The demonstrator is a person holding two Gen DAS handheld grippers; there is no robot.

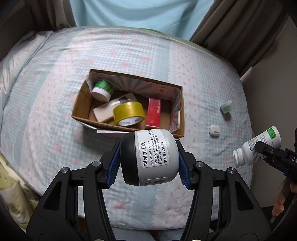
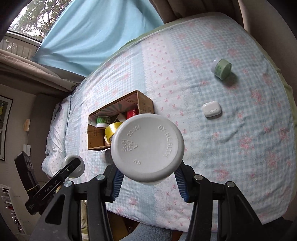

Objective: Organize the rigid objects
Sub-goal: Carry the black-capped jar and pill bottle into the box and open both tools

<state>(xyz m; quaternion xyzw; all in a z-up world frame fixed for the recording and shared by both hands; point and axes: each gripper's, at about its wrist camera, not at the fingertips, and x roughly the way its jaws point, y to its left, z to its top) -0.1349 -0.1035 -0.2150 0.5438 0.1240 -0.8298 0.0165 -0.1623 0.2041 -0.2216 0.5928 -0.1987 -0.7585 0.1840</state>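
My left gripper is shut on a grey and black Metal DX jar, held above the bed just in front of the cardboard box. The box holds a green-lidded jar, a yellow tape roll, a red carton and a white flat box. My right gripper is shut on a white pill bottle, its base facing the camera; the bottle also shows in the left wrist view. The box shows in the right wrist view.
A white earbud case and a small green jar lie on the checked bedspread right of the box. A blue curtain hangs behind the bed. The bed's near edge runs below both grippers.
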